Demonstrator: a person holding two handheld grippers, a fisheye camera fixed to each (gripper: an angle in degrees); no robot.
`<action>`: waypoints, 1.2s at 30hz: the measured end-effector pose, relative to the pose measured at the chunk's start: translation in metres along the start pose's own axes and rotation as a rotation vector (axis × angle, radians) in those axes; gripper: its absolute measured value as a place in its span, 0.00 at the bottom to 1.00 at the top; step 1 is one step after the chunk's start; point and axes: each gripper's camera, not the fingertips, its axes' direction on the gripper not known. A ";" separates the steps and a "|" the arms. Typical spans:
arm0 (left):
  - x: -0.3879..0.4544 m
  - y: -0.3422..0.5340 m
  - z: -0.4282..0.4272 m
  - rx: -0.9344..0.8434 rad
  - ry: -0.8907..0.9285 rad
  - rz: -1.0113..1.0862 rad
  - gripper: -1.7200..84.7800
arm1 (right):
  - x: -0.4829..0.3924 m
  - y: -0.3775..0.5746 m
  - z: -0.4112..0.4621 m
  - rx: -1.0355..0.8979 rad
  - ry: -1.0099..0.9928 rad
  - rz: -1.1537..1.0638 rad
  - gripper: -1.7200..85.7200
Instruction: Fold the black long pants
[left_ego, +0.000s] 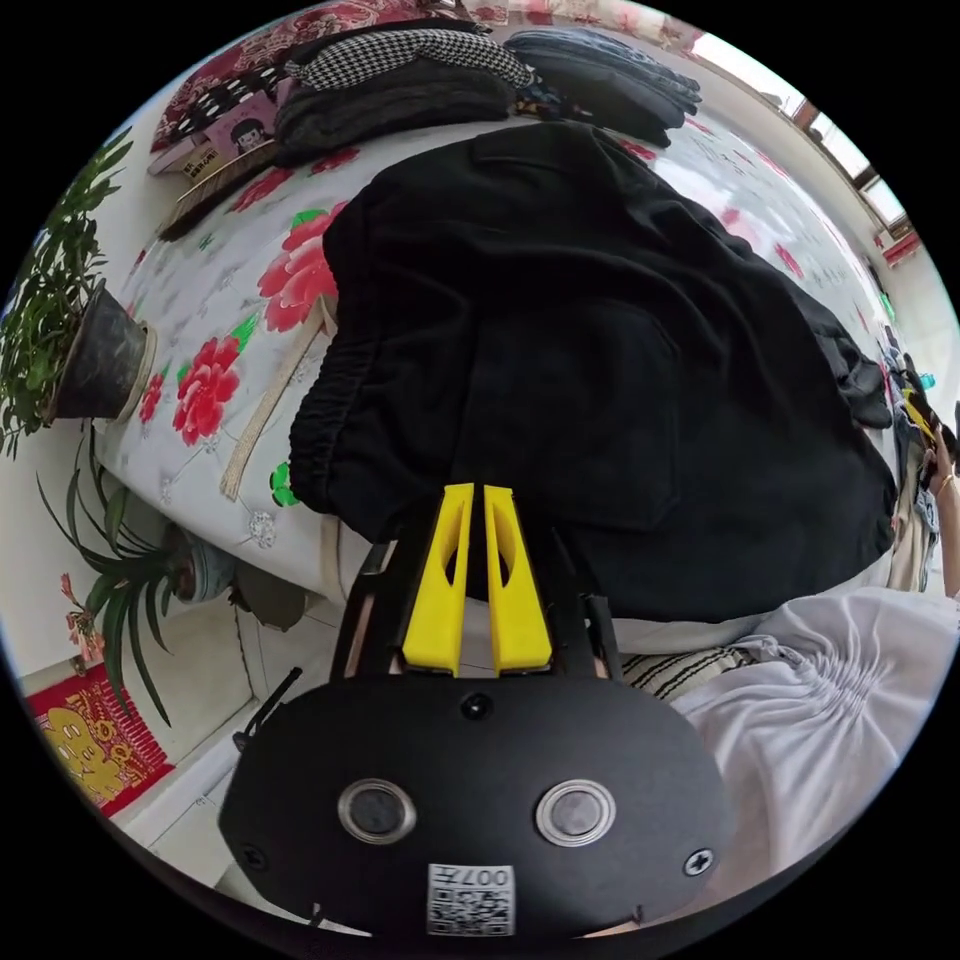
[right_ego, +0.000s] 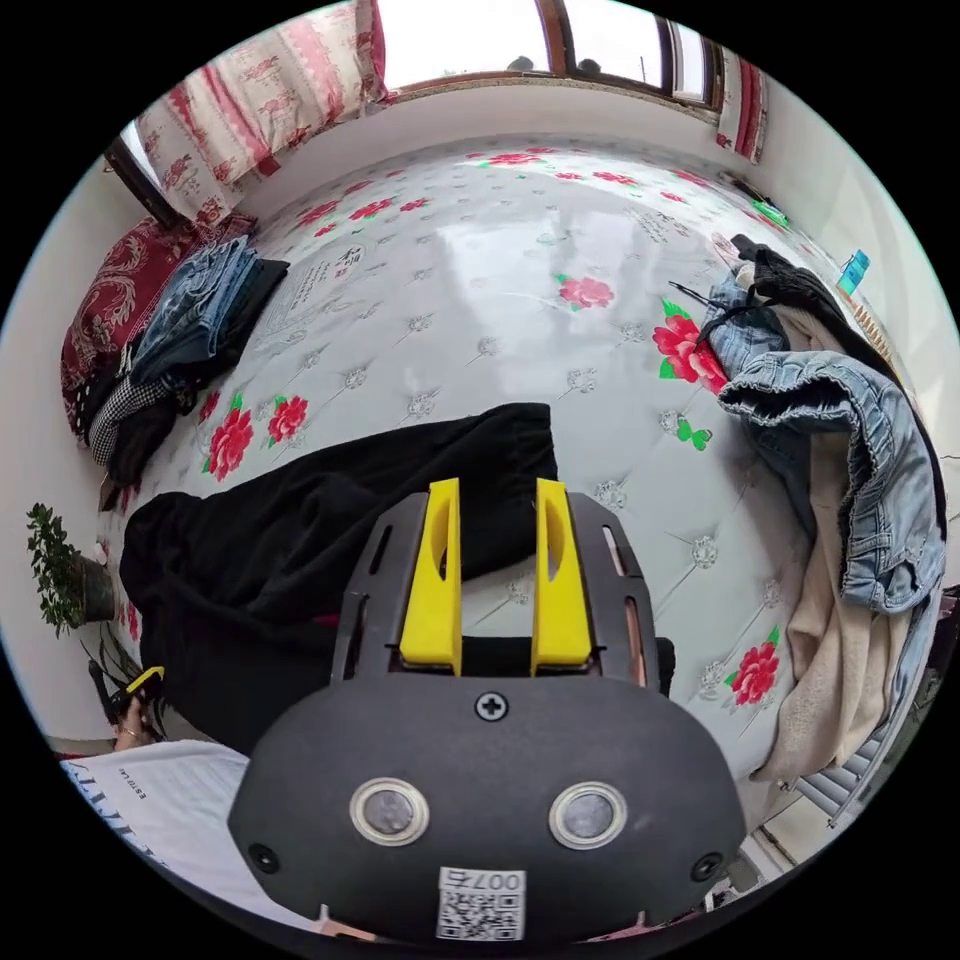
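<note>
The black long pants (left_ego: 560, 330) lie spread across the floral bed cover (left_ego: 200, 300), with the elastic waistband toward the left of the left gripper view. My left gripper (left_ego: 478, 490) has its yellow jaws pressed together on the near edge of the pants. In the right gripper view the pants (right_ego: 300, 520) stretch from the bed's near-left edge toward the middle. There my right gripper (right_ego: 498, 487) hovers open just over the leg end, with nothing between its jaws. The left gripper (right_ego: 145, 680) and a hand show at the waist end.
Folded clothes (left_ego: 400, 80) are stacked at the bed's far end, also seen as a pile (right_ego: 190, 320). A heap of denim and beige garments (right_ego: 850, 450) lies on the bed's right side. Potted plants (left_ego: 70, 330) stand beside the bed. The person's white clothing (left_ego: 830, 700) is close by.
</note>
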 end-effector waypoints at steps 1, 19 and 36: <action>-0.003 0.000 -0.005 0.011 0.007 -0.051 0.02 | 0.008 -0.011 0.008 -0.009 -0.005 0.037 0.12; 0.000 -0.180 -0.026 0.176 -0.076 0.029 0.11 | -0.081 -0.078 -0.221 0.560 -0.273 -0.380 0.02; -0.044 -0.051 -0.059 0.263 -0.025 -0.108 0.08 | -0.109 0.082 -0.031 -0.044 -0.244 0.020 0.08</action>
